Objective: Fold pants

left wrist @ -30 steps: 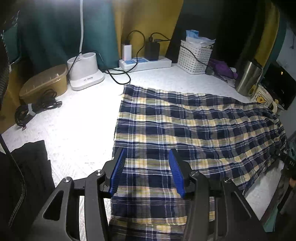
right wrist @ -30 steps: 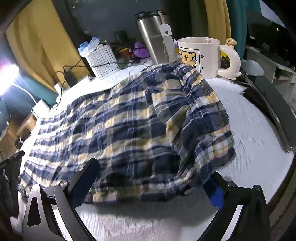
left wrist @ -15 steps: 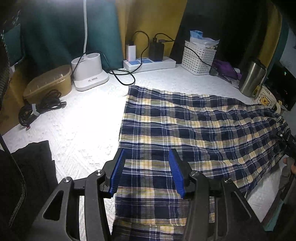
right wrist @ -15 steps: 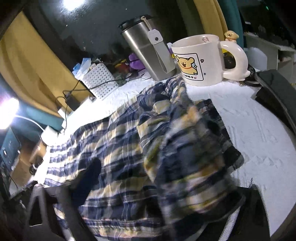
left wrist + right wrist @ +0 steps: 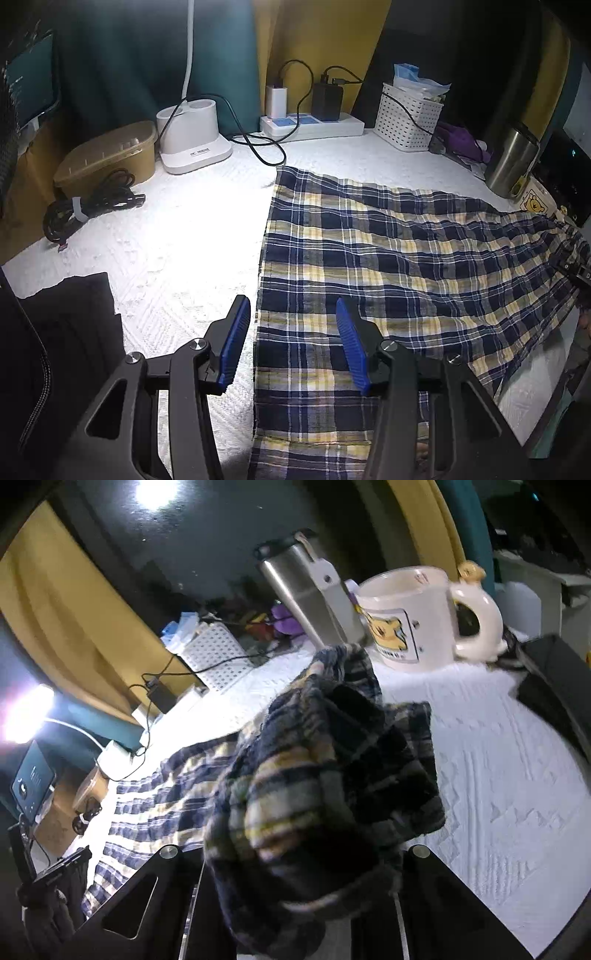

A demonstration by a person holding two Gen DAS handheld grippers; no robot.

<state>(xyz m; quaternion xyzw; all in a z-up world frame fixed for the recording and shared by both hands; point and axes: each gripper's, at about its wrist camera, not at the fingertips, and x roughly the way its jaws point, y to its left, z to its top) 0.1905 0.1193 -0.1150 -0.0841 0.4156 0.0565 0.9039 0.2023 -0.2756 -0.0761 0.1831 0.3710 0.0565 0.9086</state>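
Note:
Blue, yellow and white plaid pants (image 5: 406, 258) lie spread across the white table cover (image 5: 177, 236). My left gripper (image 5: 291, 332) hovers open over their near left edge. Its left blue pad (image 5: 234, 343) is above the bare cover and its right pad (image 5: 351, 350) is above the cloth, with nothing between them. At the far right end my right gripper (image 5: 570, 266) has its jaws closing on the pants. In the right wrist view a bunched, lifted wad of the pants (image 5: 325, 775) fills the right gripper (image 5: 295, 867) and hides its pads.
Along the back stand a tan box (image 5: 107, 155), a white lamp base (image 5: 192, 144), a power strip (image 5: 314, 125) and a white basket (image 5: 406, 118). A steel tumbler (image 5: 310, 594) and a bear mug (image 5: 413, 620) stand just beyond the lifted end. Dark cloth (image 5: 66, 332) lies near left.
My right gripper went from wide open around the pants' end to closed on it, and the cloth bunched and rose. My left gripper drifted slightly left, off the pants' edge.

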